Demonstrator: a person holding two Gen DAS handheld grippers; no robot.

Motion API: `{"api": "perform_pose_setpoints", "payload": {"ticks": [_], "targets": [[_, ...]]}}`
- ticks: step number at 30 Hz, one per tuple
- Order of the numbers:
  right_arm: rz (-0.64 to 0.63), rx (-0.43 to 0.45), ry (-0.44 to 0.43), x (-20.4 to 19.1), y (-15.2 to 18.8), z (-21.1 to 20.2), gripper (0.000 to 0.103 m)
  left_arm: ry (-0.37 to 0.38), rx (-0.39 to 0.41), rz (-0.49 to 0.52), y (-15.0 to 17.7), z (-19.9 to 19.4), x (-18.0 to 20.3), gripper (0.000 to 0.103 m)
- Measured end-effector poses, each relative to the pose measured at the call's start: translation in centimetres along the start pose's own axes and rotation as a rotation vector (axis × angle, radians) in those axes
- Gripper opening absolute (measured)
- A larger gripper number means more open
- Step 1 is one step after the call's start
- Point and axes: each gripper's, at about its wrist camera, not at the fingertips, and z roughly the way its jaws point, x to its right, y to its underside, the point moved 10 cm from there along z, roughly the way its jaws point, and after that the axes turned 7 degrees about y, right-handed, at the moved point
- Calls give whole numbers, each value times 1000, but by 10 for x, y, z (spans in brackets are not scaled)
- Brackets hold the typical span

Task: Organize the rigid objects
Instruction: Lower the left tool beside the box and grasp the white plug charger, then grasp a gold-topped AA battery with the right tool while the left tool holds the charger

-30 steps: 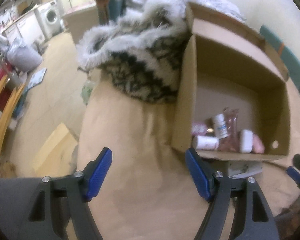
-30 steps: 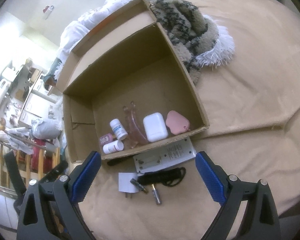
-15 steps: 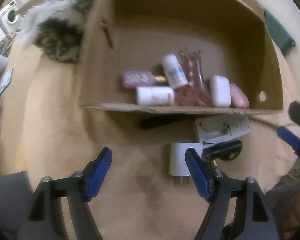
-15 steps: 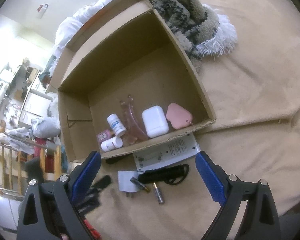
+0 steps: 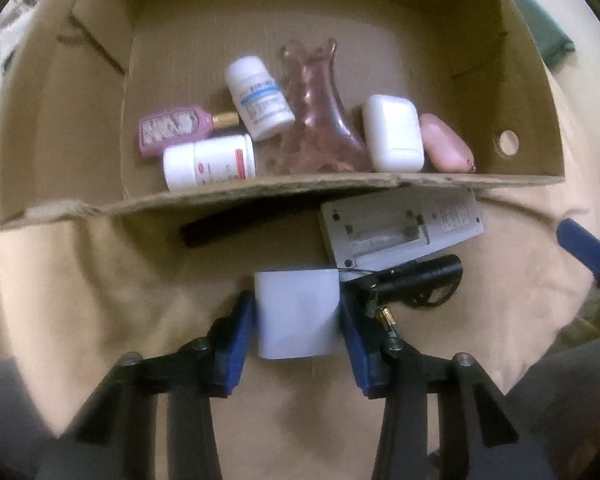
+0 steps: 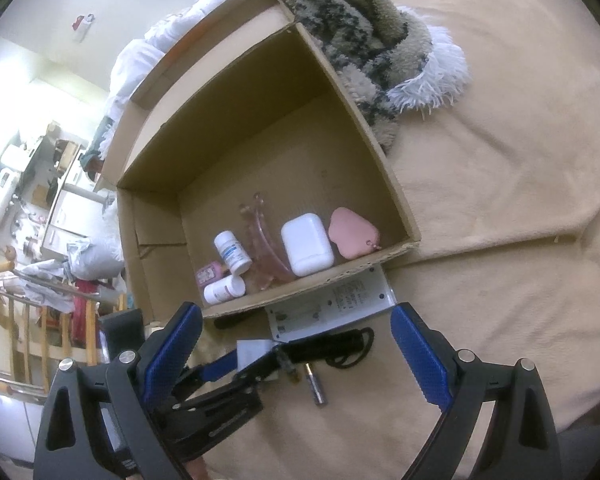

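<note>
One tan blanket (image 6: 500,160), cardboard box (image 6: 260,128), cluttered room behind

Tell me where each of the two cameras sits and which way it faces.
Left wrist: on the left gripper, pointing steeply down at the white charger block between its closing jaws, cardboard box just beyond; only its own fingers show.
Right wrist: on the right gripper, higher, angled down over the box and beige bedding; its open jaws and the left gripper show.
Shared: box, charger, white remote, black flashlight.
</note>
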Motion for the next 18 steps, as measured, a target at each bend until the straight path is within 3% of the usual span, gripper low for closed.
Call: {"api": "perform_pose_setpoints", "payload": {"ticks": [12,13,14,15,16,18], "targets": [[-75,-104,71,2,23,22,101,-25,-18,-74,11,-15,-33,39],[-118,-146,84,0,31,29,92,-35,-21,-74,12,-15,-36,39],[-162,-198,93,-3,42,39,71,-42,-24,-72,13,-16,-38,39],[-188,-244,98,-6,52,47,59,-47,-25,-72,14,-18,-42,39],[-215,-287,105,-8,62,55,41,-53,-27,-71,16,-19,-45,39],[-275,-333,134,-12,74,67,37,-60,-29,-69,19,-20,-53,39]]}}
